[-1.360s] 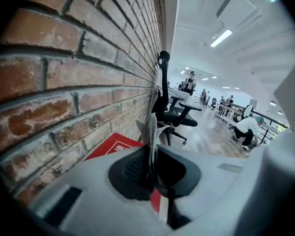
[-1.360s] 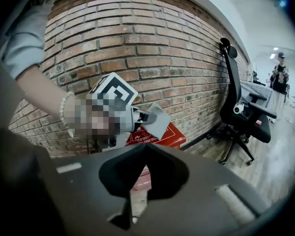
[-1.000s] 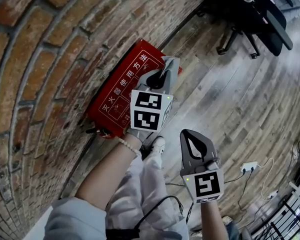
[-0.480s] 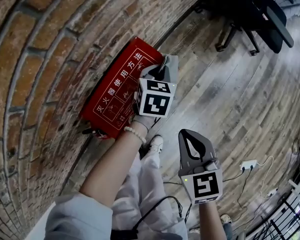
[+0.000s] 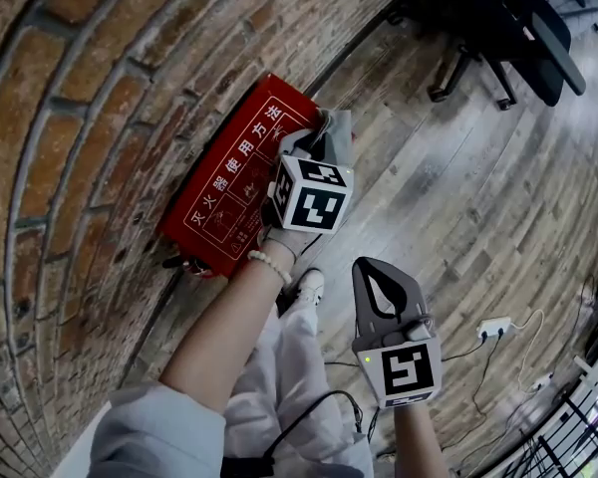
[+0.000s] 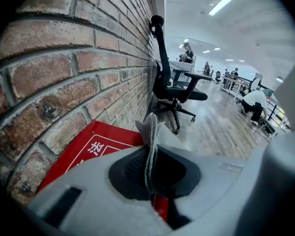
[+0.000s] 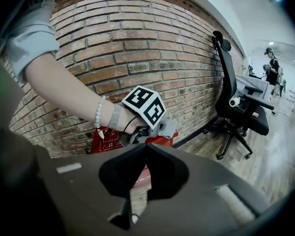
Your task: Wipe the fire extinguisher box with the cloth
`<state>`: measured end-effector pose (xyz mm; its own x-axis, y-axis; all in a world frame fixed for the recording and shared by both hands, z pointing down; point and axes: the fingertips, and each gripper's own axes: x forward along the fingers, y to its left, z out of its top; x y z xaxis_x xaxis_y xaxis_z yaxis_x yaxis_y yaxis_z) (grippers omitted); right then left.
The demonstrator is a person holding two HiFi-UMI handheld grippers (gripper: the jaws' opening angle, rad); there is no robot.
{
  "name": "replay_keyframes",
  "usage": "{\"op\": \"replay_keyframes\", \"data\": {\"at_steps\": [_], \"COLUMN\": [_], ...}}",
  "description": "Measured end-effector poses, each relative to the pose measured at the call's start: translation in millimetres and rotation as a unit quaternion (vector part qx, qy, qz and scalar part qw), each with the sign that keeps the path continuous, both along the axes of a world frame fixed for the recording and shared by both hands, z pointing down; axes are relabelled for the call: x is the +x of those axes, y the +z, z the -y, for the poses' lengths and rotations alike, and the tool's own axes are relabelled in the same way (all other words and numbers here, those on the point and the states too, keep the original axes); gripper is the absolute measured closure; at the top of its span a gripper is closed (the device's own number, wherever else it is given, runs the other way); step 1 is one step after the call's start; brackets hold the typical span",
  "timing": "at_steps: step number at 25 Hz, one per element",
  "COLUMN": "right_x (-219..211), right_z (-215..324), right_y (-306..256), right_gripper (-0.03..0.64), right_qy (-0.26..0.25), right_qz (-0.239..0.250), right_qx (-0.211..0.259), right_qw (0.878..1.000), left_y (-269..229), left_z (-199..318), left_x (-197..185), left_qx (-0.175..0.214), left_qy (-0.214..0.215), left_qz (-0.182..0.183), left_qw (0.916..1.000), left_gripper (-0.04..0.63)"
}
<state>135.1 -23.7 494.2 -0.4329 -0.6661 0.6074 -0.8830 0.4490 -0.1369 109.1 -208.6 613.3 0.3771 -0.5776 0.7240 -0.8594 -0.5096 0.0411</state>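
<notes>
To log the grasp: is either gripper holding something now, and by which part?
The left gripper pinches the cloth by a thin fold. The right gripper is shut on nothing.

In the head view the left gripper (image 5: 322, 132) and its cloth (image 5: 341, 132) cover the box's (image 5: 229, 182) far corner, so contact between cloth and box cannot be told. The box's small print is unreadable. The chair (image 5: 518, 33) is cut off at the top edge. The left gripper's own view hides most of the box.

The left tool (image 6: 150, 149) is grey (black-and-white marker cube (image 5: 314, 197)), sleeve (image 5: 149, 436) pale, bracelet (image 5: 264, 264) beaded.
</notes>
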Motion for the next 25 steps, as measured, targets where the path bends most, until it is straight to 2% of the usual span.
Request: {"op": "replay_keyframes", "data": {"at_steps": [25], "right_x": [-20], "right_z": [-6], "right_y": [-6], "right_gripper": [0.606], "right_qy": [-0.005], "right_qz": [0.000], "right_qx": [0.001], "right_qw": [1.000], "left_y": [-1], "left_z": [-22], "left_x": [-25], "left_qx": [0.005], "left_qy": [0.020], "left_qz": [0.025], "left_qw": [0.9995], "left_gripper": [0.581]}}
